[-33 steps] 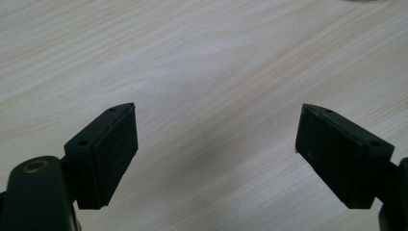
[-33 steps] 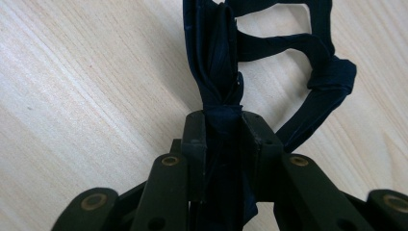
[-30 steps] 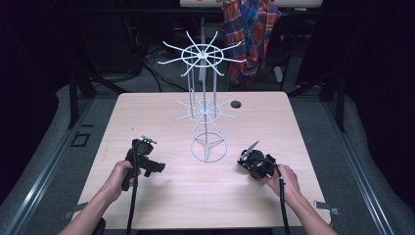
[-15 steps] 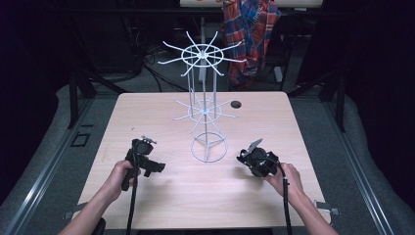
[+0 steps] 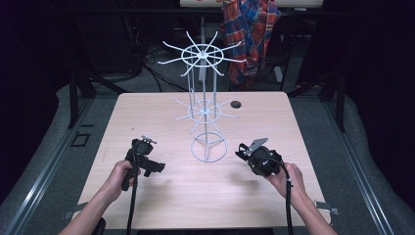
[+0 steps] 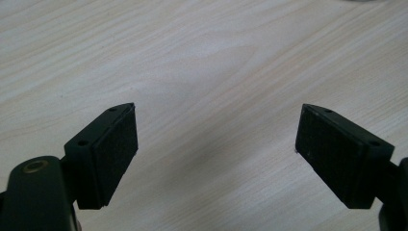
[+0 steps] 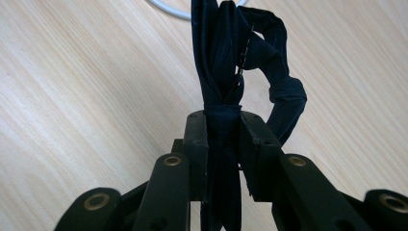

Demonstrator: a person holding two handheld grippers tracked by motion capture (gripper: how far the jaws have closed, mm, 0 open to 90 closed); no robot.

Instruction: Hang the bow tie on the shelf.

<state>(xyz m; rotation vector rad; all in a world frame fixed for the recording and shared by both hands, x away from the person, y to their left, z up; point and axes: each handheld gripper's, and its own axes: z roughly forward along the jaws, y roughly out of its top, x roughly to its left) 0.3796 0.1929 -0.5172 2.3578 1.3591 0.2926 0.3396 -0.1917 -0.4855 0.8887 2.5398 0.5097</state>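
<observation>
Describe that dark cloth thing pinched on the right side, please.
The dark navy fabric band looks like soft, gathered cloth, folded into narrow pleats with a twisted loop curling off to one side. The right hand-held gripper is clamped shut on its bunched middle, holding it above the pale wooden table. Whether it touches the table is unclear.

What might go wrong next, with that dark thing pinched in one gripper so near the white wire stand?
The right gripper pinches a dark navy fabric band by a bunched part only, so it may slip out. The band's loose loop could snag an arm of the white wire hook stand, and a tug might tip that light stand. The left gripper hangs open over the pale wooden table, steadying nothing.
</observation>
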